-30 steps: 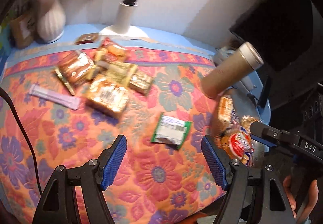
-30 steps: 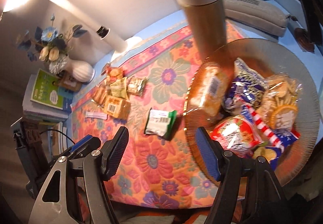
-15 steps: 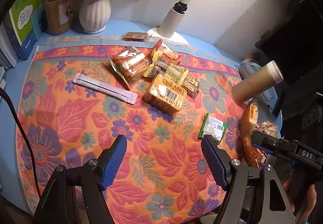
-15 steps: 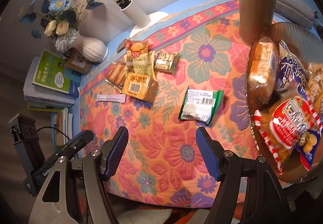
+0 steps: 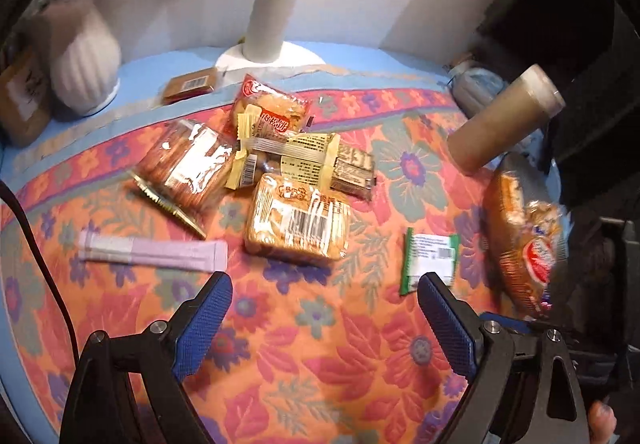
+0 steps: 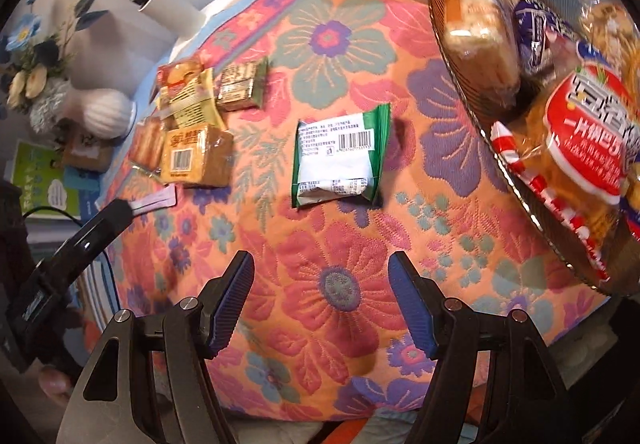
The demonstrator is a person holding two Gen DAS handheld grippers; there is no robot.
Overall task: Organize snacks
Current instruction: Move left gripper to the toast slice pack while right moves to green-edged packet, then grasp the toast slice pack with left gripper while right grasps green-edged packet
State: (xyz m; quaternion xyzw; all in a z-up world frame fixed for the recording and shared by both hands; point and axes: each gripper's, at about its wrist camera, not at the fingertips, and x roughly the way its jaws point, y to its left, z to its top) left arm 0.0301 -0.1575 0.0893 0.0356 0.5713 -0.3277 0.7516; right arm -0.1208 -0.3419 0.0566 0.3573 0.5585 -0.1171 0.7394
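Several snack packets lie in a heap on the floral cloth (image 5: 320, 344): an orange cake pack (image 5: 298, 222), a biscuit pack (image 5: 188, 167), a red bun pack (image 5: 270, 109) and a yellow pack (image 5: 296, 155). A lilac stick packet (image 5: 152, 254) lies to their left. A green-and-white packet (image 6: 340, 159) (image 5: 430, 258) lies alone, ahead of my right gripper (image 6: 320, 304), which is open and empty. My left gripper (image 5: 324, 320) hovers in front of the orange cake pack, its jaws opening, nothing between them. The glass plate (image 6: 560, 244) at the right holds several snacks.
A brown tumbler (image 5: 504, 123) stands beside the plate. A white lamp base (image 5: 272, 23), a white ribbed vase (image 5: 86, 71) and a small brown packet (image 5: 190, 85) are at the back. A green book (image 6: 36, 179) lies off the cloth's left side.
Both grippers dropped closer to the cloth. The left view swung toward the snack heap and its jaws widened. The right gripper came nearer the green-and-white packet.
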